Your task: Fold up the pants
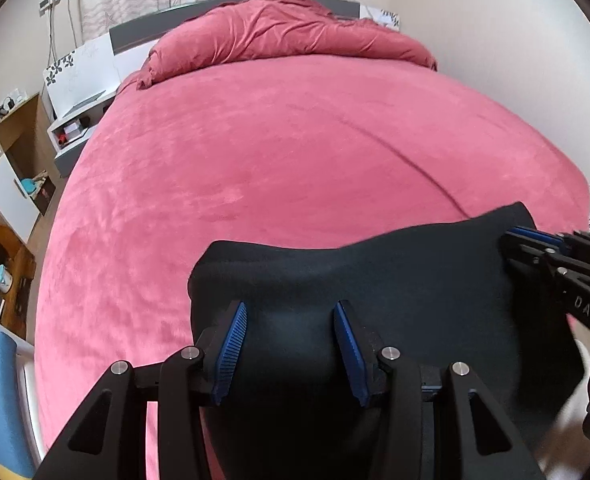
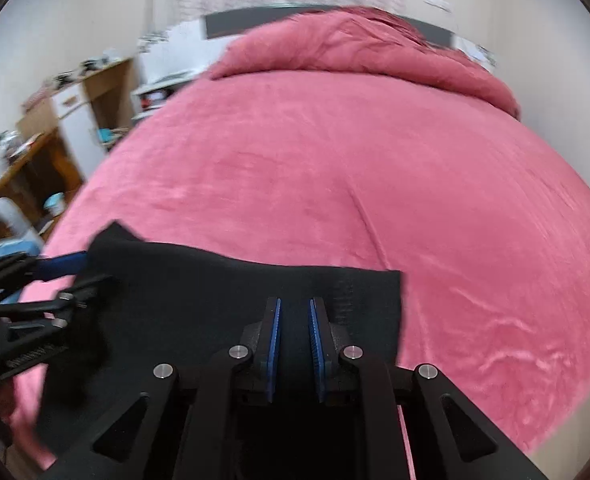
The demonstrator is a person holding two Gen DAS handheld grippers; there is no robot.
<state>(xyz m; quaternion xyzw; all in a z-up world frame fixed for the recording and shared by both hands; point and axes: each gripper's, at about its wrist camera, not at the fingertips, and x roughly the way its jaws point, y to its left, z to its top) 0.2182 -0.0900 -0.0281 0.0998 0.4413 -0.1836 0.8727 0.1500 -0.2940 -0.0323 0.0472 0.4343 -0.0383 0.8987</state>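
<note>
Pants (image 1: 355,280): a black, flat-lying bundle at the near edge of the bed (image 1: 255,152), filling the 6 o'clock part of both wrist views; its far hem runs roughly level across the pink cover.

Left claw (image 1: 291,344): spread wide, blue pads (image 1: 231,344) either side of the dark cloth but not closed on it; whether the tips touch the fabric cannot be told.

Right claw (image 2: 295,332): jaws drawn close with a narrow gap between them; black cloth lies under and between them, yet a firm pinch cannot be confirmed. In the left view it enters at 3 o'clock over the pants' right edge.

Bed: covered in pink plush, with a rolled duvet (image 1: 287,32) at 12 o'clock against the headboard; a long crease runs through the cover toward 4 o'clock.

Stage, as I judge it: the pants look partly folded, both claws placed at opposite ends for a further fold or smoothing.

Risk one: with the left claw unclosed, a lift by the right alone would likely drag the bundle askew and undo the layers.

Risk two: the plush cover may grip the fabric, so a slide could bunch the lower layer.

Risk three: the bundle sits at the mattress edge; a pull toward 6 o'clock could tip it off the bed.

Risk four: a pinch catching only the top layer would leave the rest behind.
</note>
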